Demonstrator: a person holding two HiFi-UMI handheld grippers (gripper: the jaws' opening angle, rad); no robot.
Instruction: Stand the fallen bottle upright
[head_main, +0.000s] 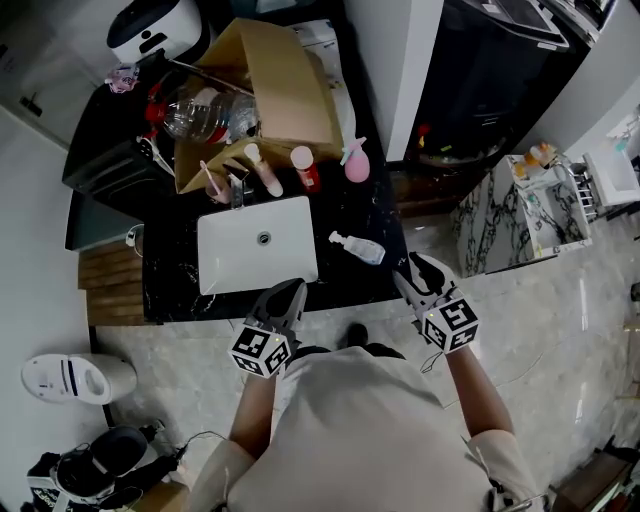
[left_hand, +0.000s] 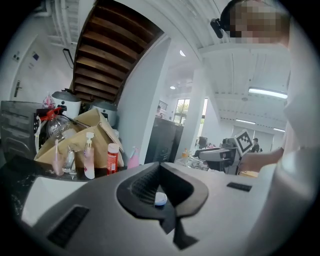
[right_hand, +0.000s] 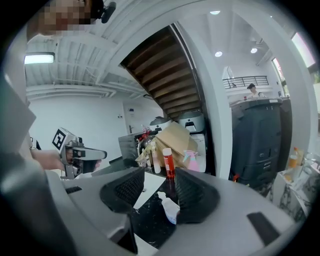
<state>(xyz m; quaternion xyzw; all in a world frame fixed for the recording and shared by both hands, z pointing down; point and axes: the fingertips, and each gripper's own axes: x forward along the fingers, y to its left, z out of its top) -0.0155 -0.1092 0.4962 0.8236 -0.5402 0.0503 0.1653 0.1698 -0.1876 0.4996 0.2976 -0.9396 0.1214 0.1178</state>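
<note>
One bottle (head_main: 358, 247), clear plastic with a white pump top, lying on its side on the counter (head_main: 375, 205), just ahead of the right tool (head_main: 412, 272) and seen between its jaws without touching them. The right tool has a smooth grey body and ribbed black pads, with its jaws moderately apart and nothing gripped. One left tool (head_main: 292, 292), jaws closed tip to tip, empty. The counter is glossy black stone with white veins. One sink (head_main: 225, 265), white and rectangular, ahead of the left tool. Beyond both tools stand a red bottle (head_main: 305, 167), cylindrical; a pink sprayer (head_main: 356, 163), rounded; and a box (head_main: 290, 90) of brown cardboard with its flaps open.
</note>
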